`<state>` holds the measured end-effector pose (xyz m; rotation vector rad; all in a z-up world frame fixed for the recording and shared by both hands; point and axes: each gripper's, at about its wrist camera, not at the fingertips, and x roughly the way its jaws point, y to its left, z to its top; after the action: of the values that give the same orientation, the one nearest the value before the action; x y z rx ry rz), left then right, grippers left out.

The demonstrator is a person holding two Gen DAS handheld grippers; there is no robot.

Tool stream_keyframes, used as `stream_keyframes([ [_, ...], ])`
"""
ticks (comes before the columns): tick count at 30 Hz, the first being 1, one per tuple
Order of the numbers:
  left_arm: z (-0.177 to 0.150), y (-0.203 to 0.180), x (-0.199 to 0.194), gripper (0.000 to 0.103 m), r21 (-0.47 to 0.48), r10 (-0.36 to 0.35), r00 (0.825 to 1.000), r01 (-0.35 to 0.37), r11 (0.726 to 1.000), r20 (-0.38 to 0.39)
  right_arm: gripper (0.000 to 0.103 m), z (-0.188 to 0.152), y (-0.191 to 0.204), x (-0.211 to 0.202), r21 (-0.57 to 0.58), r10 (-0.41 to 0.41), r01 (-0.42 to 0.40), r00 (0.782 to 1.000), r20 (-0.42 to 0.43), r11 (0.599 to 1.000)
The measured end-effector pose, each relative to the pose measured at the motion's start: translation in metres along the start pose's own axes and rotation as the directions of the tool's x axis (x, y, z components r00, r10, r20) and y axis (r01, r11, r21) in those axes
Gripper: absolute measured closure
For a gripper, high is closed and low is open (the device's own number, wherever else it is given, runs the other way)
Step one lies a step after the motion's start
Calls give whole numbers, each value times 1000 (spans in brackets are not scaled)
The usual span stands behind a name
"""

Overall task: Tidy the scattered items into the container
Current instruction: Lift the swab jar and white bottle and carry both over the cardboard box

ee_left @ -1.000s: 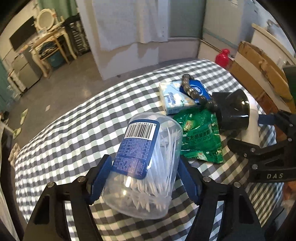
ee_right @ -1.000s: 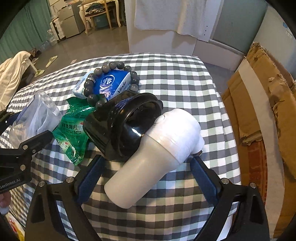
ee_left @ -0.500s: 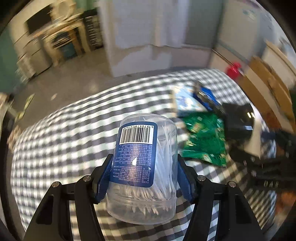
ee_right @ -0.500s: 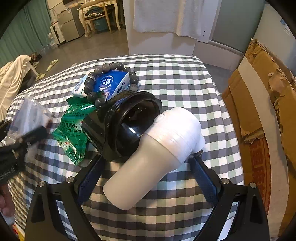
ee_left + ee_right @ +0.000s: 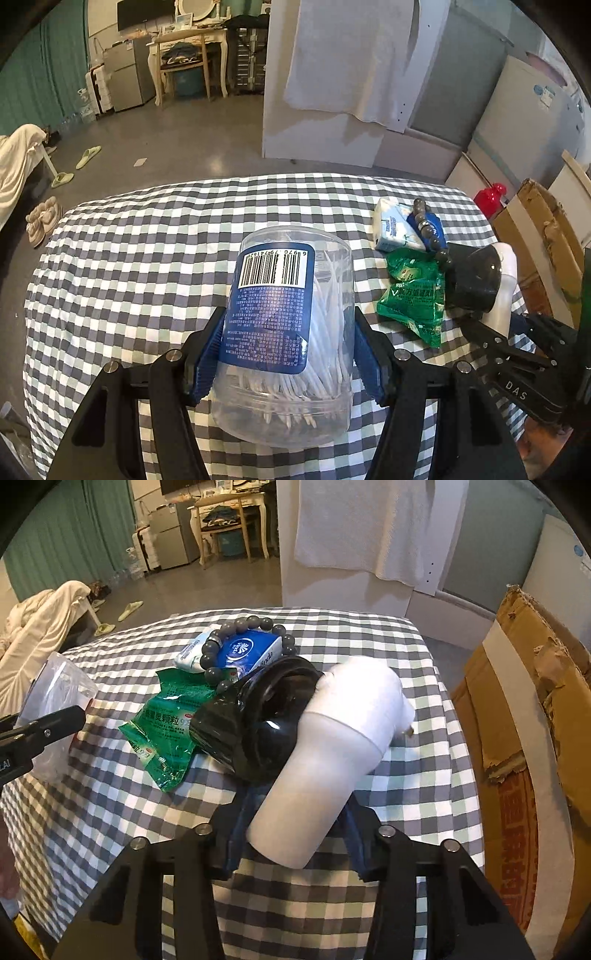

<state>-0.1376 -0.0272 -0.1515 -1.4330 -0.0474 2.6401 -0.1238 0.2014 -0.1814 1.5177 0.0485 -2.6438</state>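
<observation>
My left gripper (image 5: 289,325) is shut on a clear jar of white picks (image 5: 291,280) with a blue barcode label, held above the checked tablecloth (image 5: 147,258). The same jar (image 5: 55,709) shows at the left edge of the right wrist view. My right gripper (image 5: 295,830) is shut on the white handle of a hair dryer (image 5: 332,738), whose black nozzle (image 5: 258,723) points left over a green sachet (image 5: 166,723). Beyond them lie a blue tissue pack (image 5: 251,651), a white packet under it, and a grey bead bracelet (image 5: 243,622) draped over the pack.
Torn cardboard boxes (image 5: 535,701) stand just past the table's right edge. A white cloth (image 5: 351,55) hangs on a partition beyond the far edge. The left half of the tablecloth (image 5: 129,295) is bare. Slippers and furniture sit on the floor further off.
My right gripper's fingers have shut onto the hair dryer's white handle, which they stood wide of before. My left gripper has swung and straightened with the jar still in it.
</observation>
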Motion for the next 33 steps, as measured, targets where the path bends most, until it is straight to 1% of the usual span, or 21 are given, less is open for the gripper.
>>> stream_keyframes([
  [5, -3, -7, -10, 38, -1, 6, 999, -6, 1000, 36, 62, -6, 0, -7, 14, 6, -6, 1000, 18, 1000],
  [9, -2, -11, -22, 38, -6, 19, 996, -19, 1000, 82, 64, -8, -3, -18, 23, 7, -8, 999, 40, 1000],
  [15, -2, -13, -47, 38, -23, 32, 984, -29, 999, 175, 66, -12, -9, -36, 36, 5, -8, 997, 75, 999],
  [17, -4, -14, -55, 38, -21, 36, 980, -32, 999, 198, 70, -15, -10, -41, 40, 11, -14, 996, 84, 999],
  [20, -4, -16, -64, 38, -22, 38, 975, -33, 999, 221, 72, -19, -6, -52, 44, 22, -27, 994, 109, 999],
  [25, -7, -16, -78, 38, -29, 32, 969, -26, 999, 243, 72, -25, -8, -54, 42, 37, -42, 993, 112, 998],
  [29, -11, -15, -93, 38, -46, 43, 956, -32, 998, 292, 73, -29, -5, -74, 45, 43, -52, 985, 168, 998],
  [33, -15, -17, -109, 38, -48, 52, 934, -37, 998, 353, 77, -37, -6, -86, 37, 58, -66, 979, 198, 997],
])
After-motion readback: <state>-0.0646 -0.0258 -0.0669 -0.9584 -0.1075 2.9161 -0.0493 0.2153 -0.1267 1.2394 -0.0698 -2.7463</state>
